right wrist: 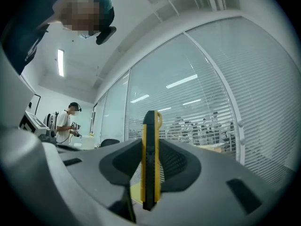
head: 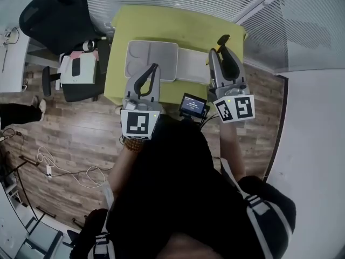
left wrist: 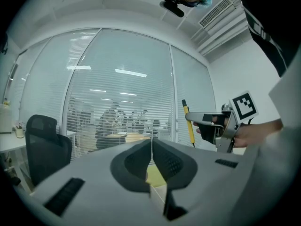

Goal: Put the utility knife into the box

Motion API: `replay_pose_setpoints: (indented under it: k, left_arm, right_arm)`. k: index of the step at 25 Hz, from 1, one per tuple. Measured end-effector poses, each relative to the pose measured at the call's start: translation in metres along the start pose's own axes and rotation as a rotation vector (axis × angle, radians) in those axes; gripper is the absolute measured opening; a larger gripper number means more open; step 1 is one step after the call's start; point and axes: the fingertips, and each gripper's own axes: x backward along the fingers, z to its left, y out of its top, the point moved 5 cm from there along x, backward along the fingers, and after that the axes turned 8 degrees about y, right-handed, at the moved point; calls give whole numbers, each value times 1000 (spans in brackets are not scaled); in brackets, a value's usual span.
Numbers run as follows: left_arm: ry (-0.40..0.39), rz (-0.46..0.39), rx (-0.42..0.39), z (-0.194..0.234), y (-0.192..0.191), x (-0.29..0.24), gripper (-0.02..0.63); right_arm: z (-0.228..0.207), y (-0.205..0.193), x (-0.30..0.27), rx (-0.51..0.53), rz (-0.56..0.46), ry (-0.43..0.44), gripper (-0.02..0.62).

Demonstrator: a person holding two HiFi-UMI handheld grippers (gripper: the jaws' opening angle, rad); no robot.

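In the head view the right tongs (head: 222, 47) hide most of the knife (head: 223, 38); the left tongs (head: 154, 69) cover the box's (head: 161, 50) near edge.

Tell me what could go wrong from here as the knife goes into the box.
1. The knife stands upright across the right gripper, which pinches only a short part of it; it may tilt or slip.
2. The box lies to the side of that gripper, so an early release would probably drop the knife on the table.
3. The left gripper, shut and empty, hovers near the box and might get bumped.
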Motion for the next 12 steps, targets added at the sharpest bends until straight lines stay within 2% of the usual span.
replay_pose_setpoints:
  k: [3, 12]
  left_arm:
    - [-2, 12, -18, 2, -3, 1, 18]
    - [-9, -5, 6, -5, -2, 2, 18]
  right_arm:
    - [0, -4, -2, 2, 5, 1, 112]
    - [-6, -13, -6, 3, 34, 15, 112]
